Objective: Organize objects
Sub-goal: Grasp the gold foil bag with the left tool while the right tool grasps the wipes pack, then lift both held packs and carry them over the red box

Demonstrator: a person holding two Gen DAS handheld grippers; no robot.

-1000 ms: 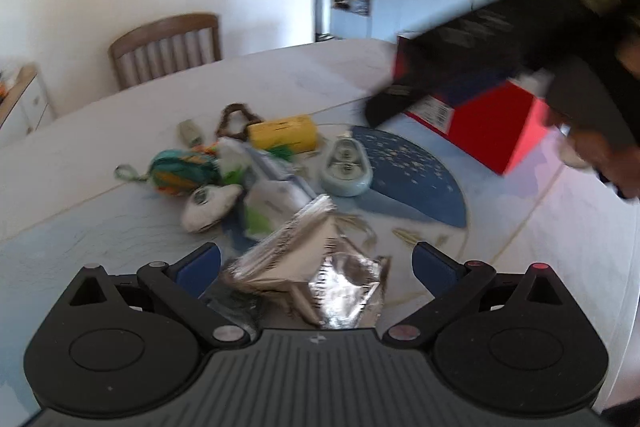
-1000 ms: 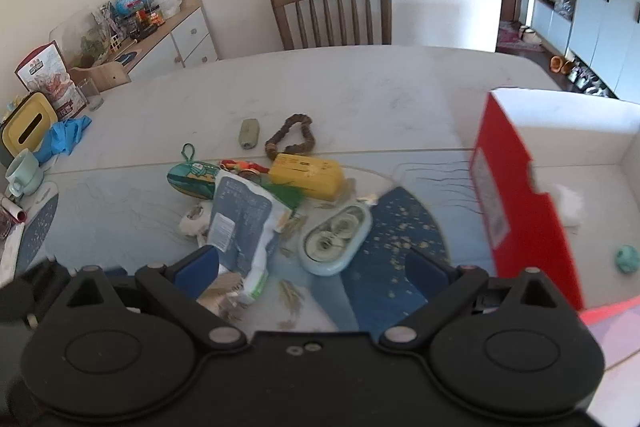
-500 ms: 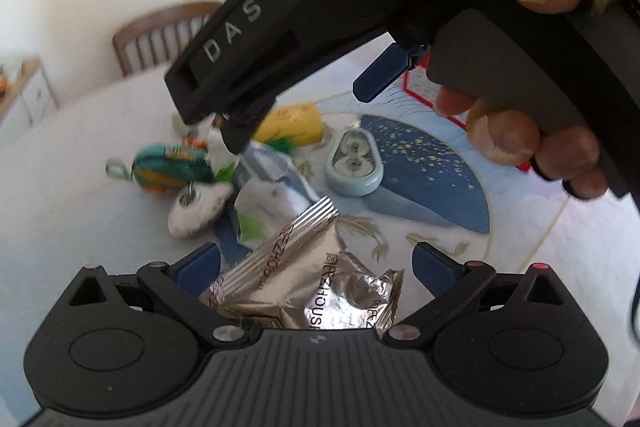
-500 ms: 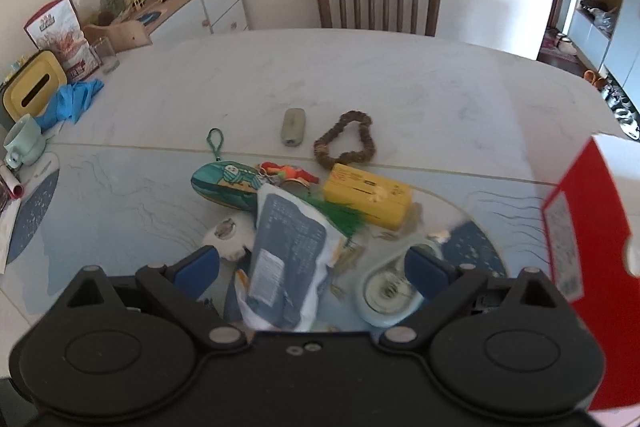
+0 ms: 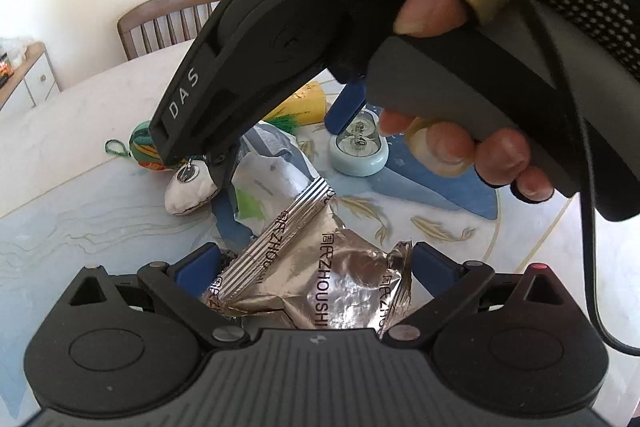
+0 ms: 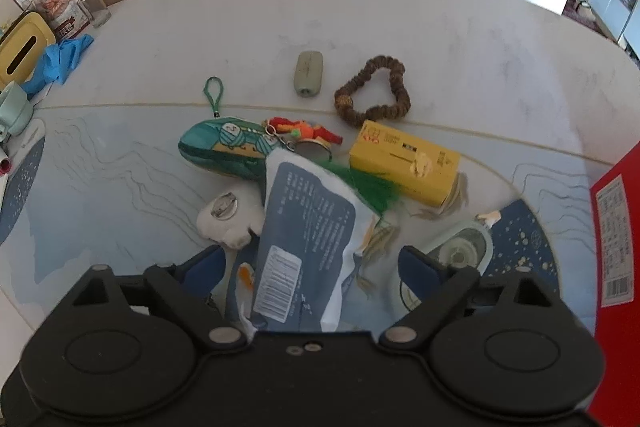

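The right tool (image 6: pixel 310 263) hung over the blue-grey pouch (image 6: pixel 306 239) on the table (image 6: pixel 440 39), jaws closing either side without pressing yet; its long axis ran straight ahead between them. The left tool (image 5: pixel 316 263) straddled a silver wrapper (image 5: pixel 320 267), grip uncertain.

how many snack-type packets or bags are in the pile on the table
2. A silver foil packet lies between the left tongs. A blue-and-white bag lies between the right tongs, whose jaws are closing. More could be hidden underneath.
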